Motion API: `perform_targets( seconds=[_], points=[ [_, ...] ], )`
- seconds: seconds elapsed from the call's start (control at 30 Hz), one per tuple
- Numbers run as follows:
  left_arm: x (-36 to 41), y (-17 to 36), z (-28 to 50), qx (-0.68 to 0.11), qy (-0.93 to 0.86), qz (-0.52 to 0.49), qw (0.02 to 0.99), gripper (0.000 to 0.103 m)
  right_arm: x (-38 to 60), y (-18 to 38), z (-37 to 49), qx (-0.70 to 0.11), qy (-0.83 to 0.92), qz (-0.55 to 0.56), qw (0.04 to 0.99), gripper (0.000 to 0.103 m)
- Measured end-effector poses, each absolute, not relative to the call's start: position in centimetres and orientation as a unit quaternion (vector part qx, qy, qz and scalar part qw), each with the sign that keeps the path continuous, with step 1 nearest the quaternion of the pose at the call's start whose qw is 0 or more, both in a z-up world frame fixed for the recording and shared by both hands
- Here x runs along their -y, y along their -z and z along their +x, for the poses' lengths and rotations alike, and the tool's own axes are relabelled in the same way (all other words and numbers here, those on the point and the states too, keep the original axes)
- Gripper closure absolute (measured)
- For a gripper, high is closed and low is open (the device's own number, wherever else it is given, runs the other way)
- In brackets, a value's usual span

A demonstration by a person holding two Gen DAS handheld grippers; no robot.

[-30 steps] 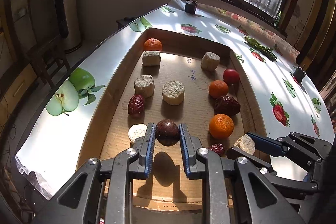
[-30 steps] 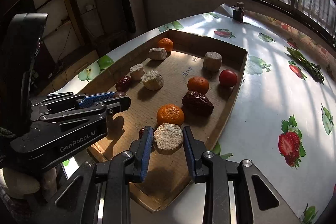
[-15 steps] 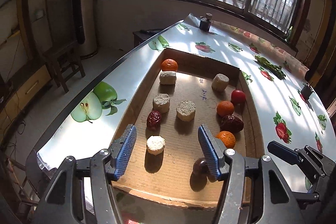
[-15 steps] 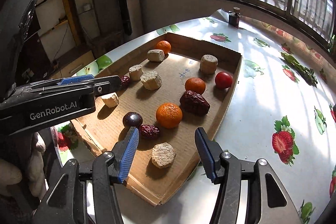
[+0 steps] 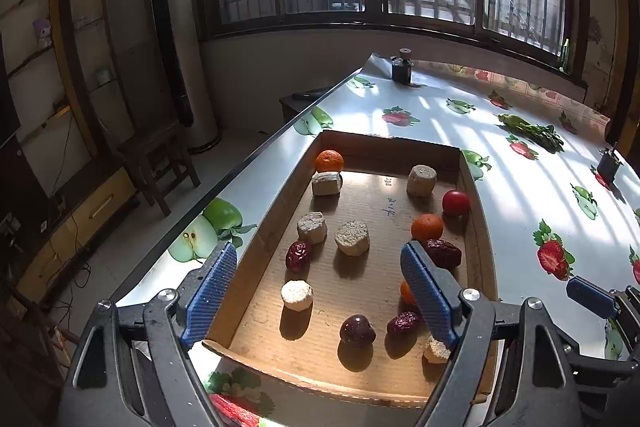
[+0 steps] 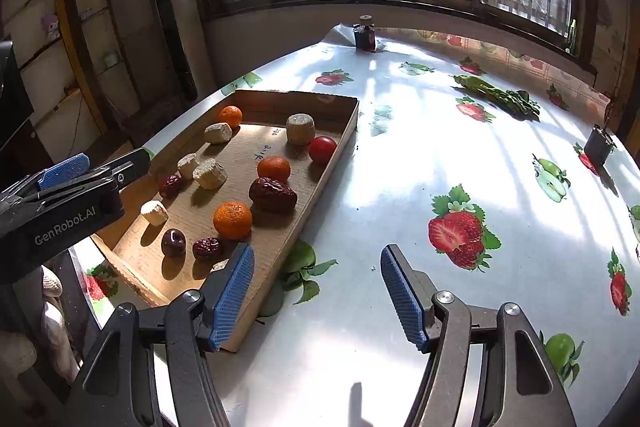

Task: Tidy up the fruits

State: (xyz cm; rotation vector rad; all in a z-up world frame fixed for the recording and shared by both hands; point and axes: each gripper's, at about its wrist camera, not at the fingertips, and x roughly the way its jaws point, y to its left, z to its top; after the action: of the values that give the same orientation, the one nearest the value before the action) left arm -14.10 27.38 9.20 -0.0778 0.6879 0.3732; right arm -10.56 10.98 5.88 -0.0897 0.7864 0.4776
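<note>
A shallow cardboard tray (image 5: 260, 251) holds oranges, red dates, a red tomato (image 5: 455, 203) and several beige chunks. My left gripper (image 5: 318, 293) hovers above the tray's near end. Its jaws are opening and nothing is between them. Below them lie a dark round fruit (image 5: 357, 329) and a small date (image 5: 404, 323). My right gripper (image 6: 318, 293) hangs over the printed tablecloth, just right of the tray (image 6: 280, 103). Its jaws are opening too, with nothing between them. A beige chunk (image 5: 436, 349) sits in the near right corner, half hidden by a finger.
The tray lies along the table's left edge, with a wooden stool (image 5: 160, 155) on the floor beyond. A small dark bottle (image 6: 364, 35) stands at the far end, a bunch of greens (image 6: 500, 95) at the back right, and a small dark block (image 6: 598, 143) further right.
Both grippers opened and drew back and up. The left let go of the dark round fruit, the right let go of a beige chunk and swung right over the tablecloth.
</note>
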Motion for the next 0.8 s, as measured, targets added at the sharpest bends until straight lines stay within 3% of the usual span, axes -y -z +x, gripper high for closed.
perform_targets(
  seconds=[0.33, 0.5, 0.63, 0.8],
  points=[
    [-25.8, -10.2, -14.8, -0.303, -0.176, -0.036, 0.936, 0.019, -10.1, -6.0, -10.9, -0.374, -0.225, -0.038, 0.899, 0.029],
    [-25.4, -12.0, -17.0, -0.231, -0.226, -0.035, 0.946, 0.000, -10.0, -6.2, -11.1, -0.369, -0.226, -0.039, 0.901, 0.029],
    [-25.5, -12.2, -17.8, -0.210, -0.247, -0.035, 0.945, 0.000, -10.2, -6.3, -11.3, -0.364, -0.228, -0.043, 0.902, 0.028],
    [-25.9, -11.5, -17.1, -0.241, -0.214, -0.058, 0.945, 0.000, -10.3, -6.2, -11.3, -0.366, -0.227, -0.044, 0.902, 0.027]
  ],
)
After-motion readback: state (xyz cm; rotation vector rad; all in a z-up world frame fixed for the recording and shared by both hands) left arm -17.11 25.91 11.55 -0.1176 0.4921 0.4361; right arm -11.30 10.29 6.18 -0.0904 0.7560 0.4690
